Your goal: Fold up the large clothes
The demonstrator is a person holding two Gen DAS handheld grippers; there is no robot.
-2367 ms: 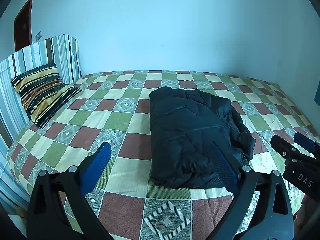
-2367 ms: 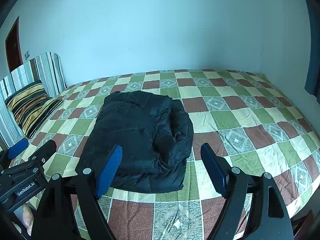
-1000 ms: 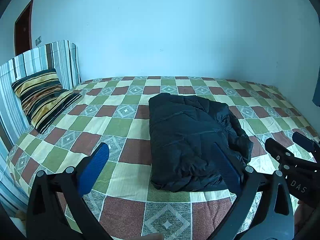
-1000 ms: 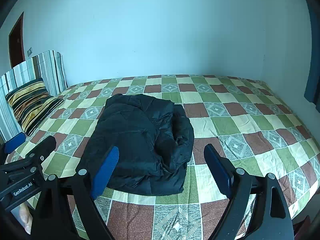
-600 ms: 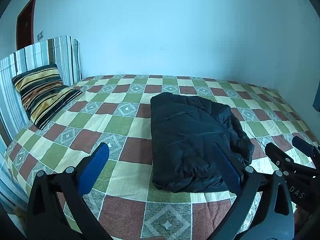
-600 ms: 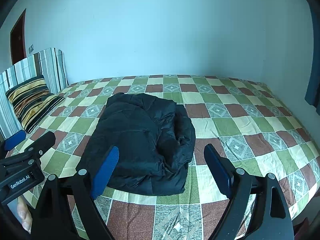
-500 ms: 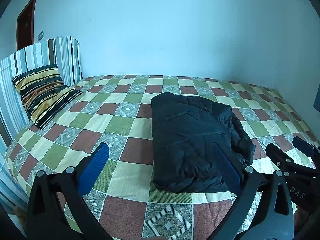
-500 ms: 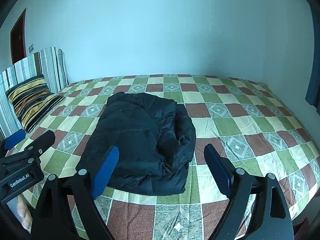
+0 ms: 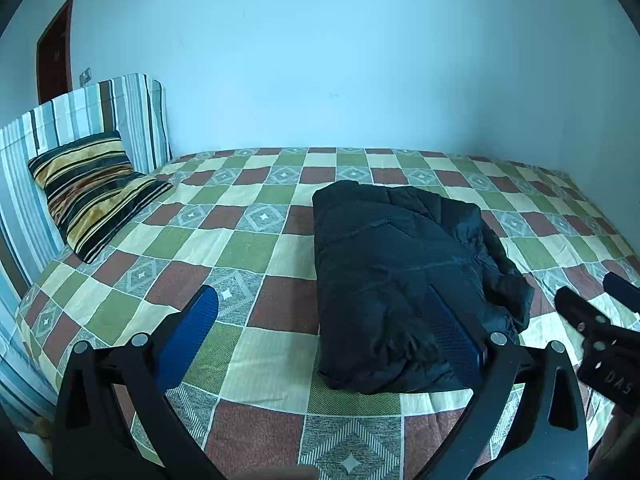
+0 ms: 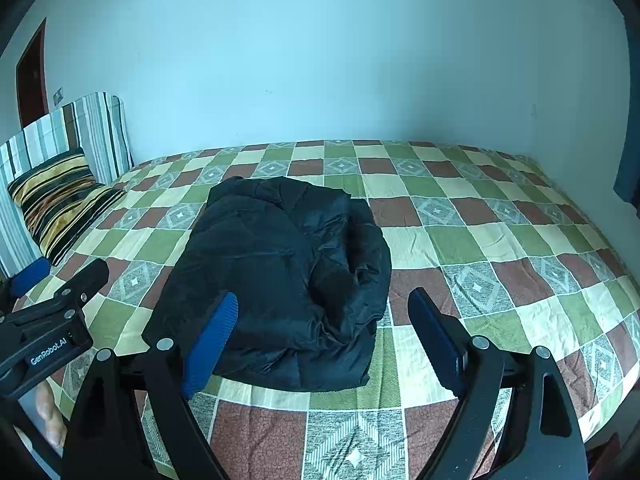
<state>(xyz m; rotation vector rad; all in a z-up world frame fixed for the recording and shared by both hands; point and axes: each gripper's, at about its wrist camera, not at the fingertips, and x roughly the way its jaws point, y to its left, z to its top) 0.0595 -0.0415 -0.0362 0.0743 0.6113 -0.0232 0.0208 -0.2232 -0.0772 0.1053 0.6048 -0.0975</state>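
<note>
A black puffy jacket [image 9: 404, 276] lies folded into a thick rectangle in the middle of the bed; it also shows in the right wrist view [image 10: 280, 280]. My left gripper [image 9: 320, 308] is open and empty, held above the bed's near edge, short of the jacket. My right gripper [image 10: 322, 312] is open and empty, also held back above the near edge in front of the jacket. The right gripper shows at the right edge of the left wrist view [image 9: 600, 320], and the left gripper at the left edge of the right wrist view [image 10: 56, 292].
The bed has a checked green, red and cream cover [image 9: 248, 248]. A striped pillow [image 9: 92, 192] leans on a striped headboard [image 9: 80, 120] at the left. Pale blue walls stand behind and to the right. A dark door [image 9: 54, 64] is at the far left.
Both grippers have drifted slightly while staying open and off the jacket. The jacket has not moved.
</note>
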